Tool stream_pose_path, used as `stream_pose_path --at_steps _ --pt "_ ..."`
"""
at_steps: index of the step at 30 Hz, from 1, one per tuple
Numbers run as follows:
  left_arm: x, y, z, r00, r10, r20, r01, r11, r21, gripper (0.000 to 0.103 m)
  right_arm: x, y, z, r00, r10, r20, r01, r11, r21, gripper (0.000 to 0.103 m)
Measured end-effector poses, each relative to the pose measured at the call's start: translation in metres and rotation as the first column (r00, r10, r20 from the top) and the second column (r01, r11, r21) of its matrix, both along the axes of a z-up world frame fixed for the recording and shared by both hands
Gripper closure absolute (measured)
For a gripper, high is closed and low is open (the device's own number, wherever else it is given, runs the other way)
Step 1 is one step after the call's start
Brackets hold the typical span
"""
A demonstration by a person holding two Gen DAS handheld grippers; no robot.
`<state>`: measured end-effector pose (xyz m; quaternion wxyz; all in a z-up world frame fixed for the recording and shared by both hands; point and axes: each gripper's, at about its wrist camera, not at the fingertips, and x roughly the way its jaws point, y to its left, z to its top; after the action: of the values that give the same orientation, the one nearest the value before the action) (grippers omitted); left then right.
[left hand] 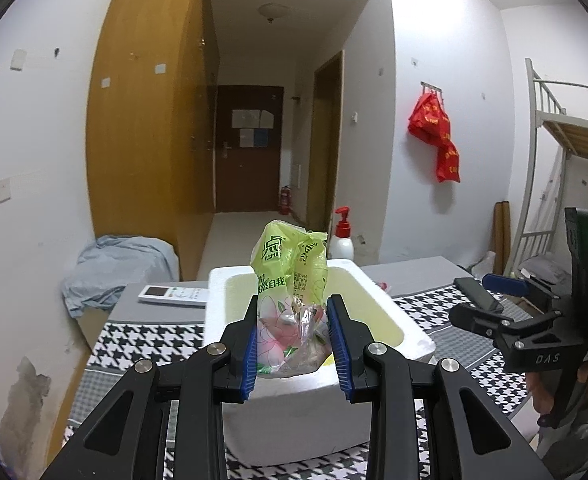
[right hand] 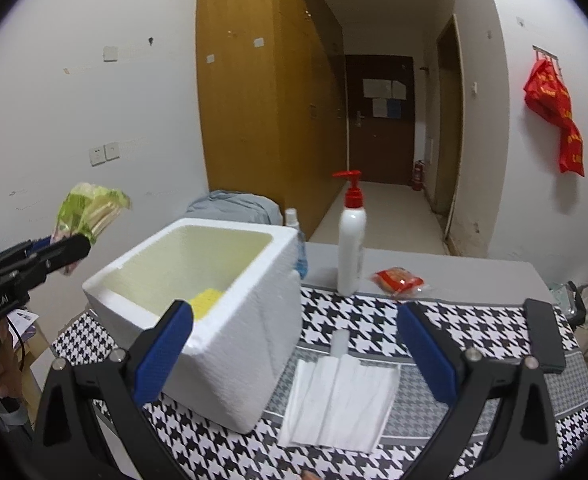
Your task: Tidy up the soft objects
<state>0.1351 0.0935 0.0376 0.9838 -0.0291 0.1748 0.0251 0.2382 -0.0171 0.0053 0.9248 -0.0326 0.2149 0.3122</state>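
Note:
My left gripper (left hand: 294, 304) is shut on a green plastic packet (left hand: 289, 280) printed with pink flowers. It holds the packet upright over the open white foam box (left hand: 221, 280). In the right wrist view that same packet (right hand: 89, 208) sticks up from the left gripper (right hand: 65, 248), left of the foam box (right hand: 229, 344). A yellow item (right hand: 205, 302) lies inside the box. My right gripper (right hand: 294, 312) is open wide with nothing between its pads. It hovers over a white folded tissue stack (right hand: 338, 396) on the houndstooth cloth, right of the box.
A red-capped pump bottle (right hand: 352, 240) and a red snack packet (right hand: 398, 280) stand behind the tissues. A black phone (right hand: 546, 336) lies at the right table edge and a remote (left hand: 173, 295) left of the box. A blue-grey cloth heap (left hand: 121, 264) sits beyond.

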Motion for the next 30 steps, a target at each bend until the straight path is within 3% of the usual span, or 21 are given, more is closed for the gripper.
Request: stream_pose_path --at_steps 30 --pt "0.058 -0.015 -0.01 0.995 -0.036 -0.093 0.036 0.999 0.001 0.068 0.012 -0.041 -0.033 0.99 -0.123 -0.069 0.121 0.992 -0.028 0.0"
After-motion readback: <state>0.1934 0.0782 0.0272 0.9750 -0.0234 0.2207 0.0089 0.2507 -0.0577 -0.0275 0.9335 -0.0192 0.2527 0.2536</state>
